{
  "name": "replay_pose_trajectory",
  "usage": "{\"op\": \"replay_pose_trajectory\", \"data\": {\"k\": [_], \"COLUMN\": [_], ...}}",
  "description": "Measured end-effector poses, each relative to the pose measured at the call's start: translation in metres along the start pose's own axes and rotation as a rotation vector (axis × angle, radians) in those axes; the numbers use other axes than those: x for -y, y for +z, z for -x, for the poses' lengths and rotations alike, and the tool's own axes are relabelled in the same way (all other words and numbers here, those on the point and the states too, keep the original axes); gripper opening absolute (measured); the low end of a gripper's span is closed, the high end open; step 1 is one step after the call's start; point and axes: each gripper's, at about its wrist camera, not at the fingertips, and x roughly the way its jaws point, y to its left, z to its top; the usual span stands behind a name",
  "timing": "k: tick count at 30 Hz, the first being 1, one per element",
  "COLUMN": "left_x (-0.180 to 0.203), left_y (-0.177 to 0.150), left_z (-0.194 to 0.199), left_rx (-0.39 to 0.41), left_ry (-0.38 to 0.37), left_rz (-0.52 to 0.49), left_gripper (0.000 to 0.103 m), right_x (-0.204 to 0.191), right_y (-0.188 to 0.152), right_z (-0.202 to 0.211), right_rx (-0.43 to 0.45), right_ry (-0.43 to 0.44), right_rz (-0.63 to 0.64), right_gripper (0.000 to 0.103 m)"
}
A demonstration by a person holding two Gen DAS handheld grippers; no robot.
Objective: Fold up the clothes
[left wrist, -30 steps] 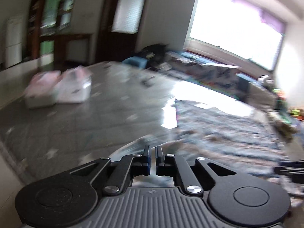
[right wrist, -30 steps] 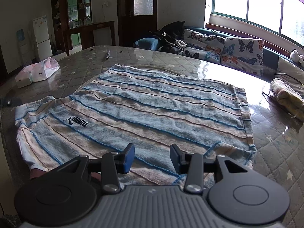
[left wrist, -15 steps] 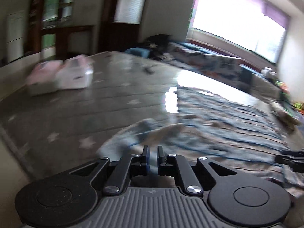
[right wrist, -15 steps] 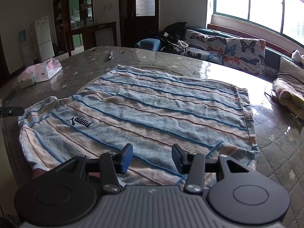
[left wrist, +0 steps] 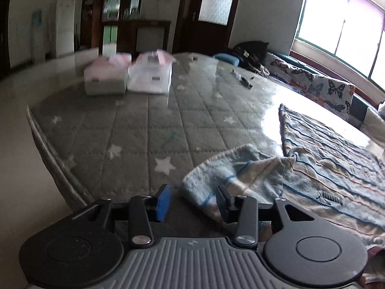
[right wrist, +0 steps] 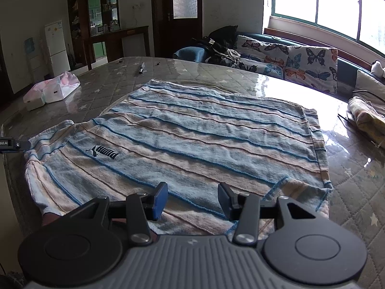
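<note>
A blue and beige striped T-shirt [right wrist: 204, 139] lies spread flat on the grey quilted table top [right wrist: 356, 187], with a dark logo facing up. Its left sleeve [left wrist: 228, 168] lies crumpled at the near left corner. My left gripper [left wrist: 192, 202] hangs low over that sleeve with its jaws opening; the sleeve's edge reaches between the fingers, and the pads do not press on it. That left gripper's tip [right wrist: 12, 143] shows beside the sleeve in the right wrist view. My right gripper [right wrist: 192, 200] stands open just above the shirt's near edge, holding nothing.
Two white and pink wrapped packs [left wrist: 130, 77] sit at the far left of the table. Pens [right wrist: 142, 68] lie at the back. A folded cloth [right wrist: 365, 115] rests at the right. A butterfly-print sofa [right wrist: 300, 60] stands behind. The table's left edge [left wrist: 48, 149] is close.
The left gripper has gone from shut to parted and has come down and forward over the sleeve. The right gripper has kept its place, jaws a touch wider.
</note>
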Motion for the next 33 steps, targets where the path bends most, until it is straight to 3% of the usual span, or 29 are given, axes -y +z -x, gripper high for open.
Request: {"op": "replay_pose_trajectory", "data": {"k": [1,4,9,16,21,26,30,33], "left_x": [-0.001,-0.005,0.005,0.044,0.080,0.105,0.107,0.098], "left_y": [0.000,0.006,0.020,0.024,0.011,-0.010,-0.019,-0.010], "left_z": [-0.001,-0.002,0.017,0.042,0.036,0.025,0.025,0.029], "left_rx": [-0.002,-0.001,0.103,0.146,0.071,-0.055,-0.094,-0.067], "left_ry": [-0.006,-0.038,-0.123,-0.395,-0.554,-0.658,-0.687,-0.695], "left_rz": [0.005,0.046,0.022,-0.116,-0.238,-0.349,-0.370,-0.362], "left_gripper": [0.016,0.007,0.006,0.006,0.006,0.009,0.010,0.012], "right_x": [0.000,-0.001,-0.001,0.001,0.002,0.003,0.003,-0.001], "right_y": [0.000,-0.001,-0.002,-0.002,-0.002,-0.001,0.001,0.006], "right_z": [0.000,0.000,0.002,0.003,0.005,0.005,0.004,0.004], "right_rx": [0.000,-0.001,0.002,0.004,0.008,0.005,0.005,0.006], "right_ry": [0.000,0.003,0.008,0.004,0.000,-0.005,-0.001,0.013], "right_rz": [-0.001,-0.001,-0.001,-0.011,-0.016,-0.018,-0.020,-0.007], "right_gripper": [0.047,0.047,0.047,0.047,0.047,0.047,0.047,0.047]}}
